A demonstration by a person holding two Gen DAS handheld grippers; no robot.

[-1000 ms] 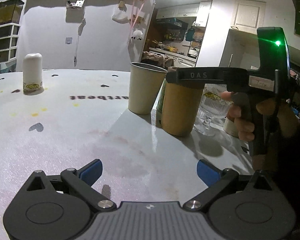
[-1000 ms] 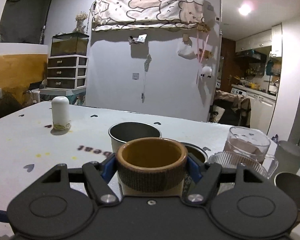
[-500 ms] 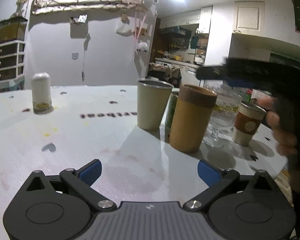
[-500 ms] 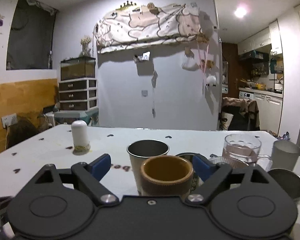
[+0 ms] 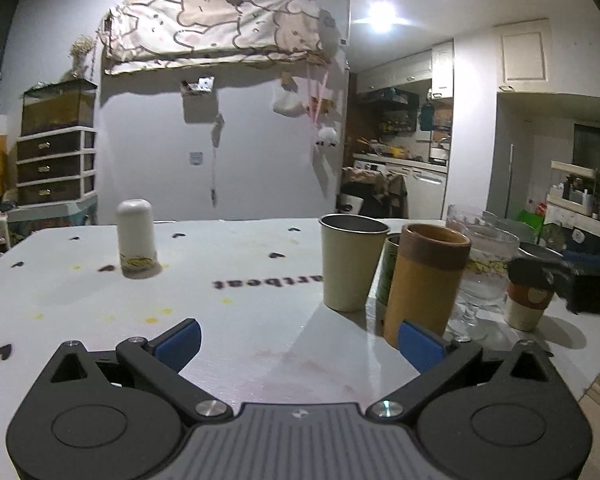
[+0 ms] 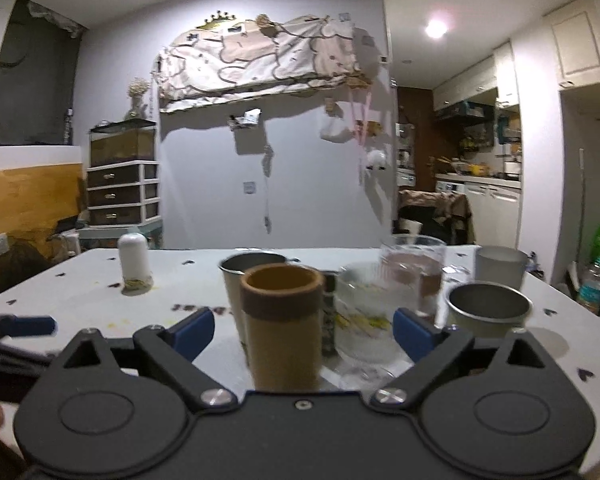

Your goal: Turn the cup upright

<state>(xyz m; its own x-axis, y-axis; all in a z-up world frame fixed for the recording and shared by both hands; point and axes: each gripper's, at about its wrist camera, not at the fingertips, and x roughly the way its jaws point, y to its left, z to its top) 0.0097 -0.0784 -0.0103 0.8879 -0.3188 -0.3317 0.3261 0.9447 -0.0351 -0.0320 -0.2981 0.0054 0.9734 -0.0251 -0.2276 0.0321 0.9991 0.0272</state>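
The tan cup (image 6: 282,328) with a dark brown band at its rim stands upright on the white table (image 5: 80,312), mouth up. It also shows in the left wrist view (image 5: 426,284). My right gripper (image 6: 303,330) is open and pulled back from the cup, its blue pads apart on either side and not touching it. My left gripper (image 5: 298,340) is open and empty, low over the table's near part, left of the cup. The right gripper's body shows at the right edge of the left wrist view (image 5: 576,280).
Close around the cup stand a beige metal tumbler (image 5: 350,262), a green can (image 5: 390,270), a glass goblet (image 5: 480,276), a drinking glass (image 6: 414,276), a steel cup (image 6: 490,310), a frosted cup (image 6: 500,266) and a small banded cup (image 5: 528,304). A white bottle (image 5: 135,236) stands far left.
My right gripper opened off the tan cup, left it standing upright, and drew back and down. My left gripper stayed open and tilted up a little.
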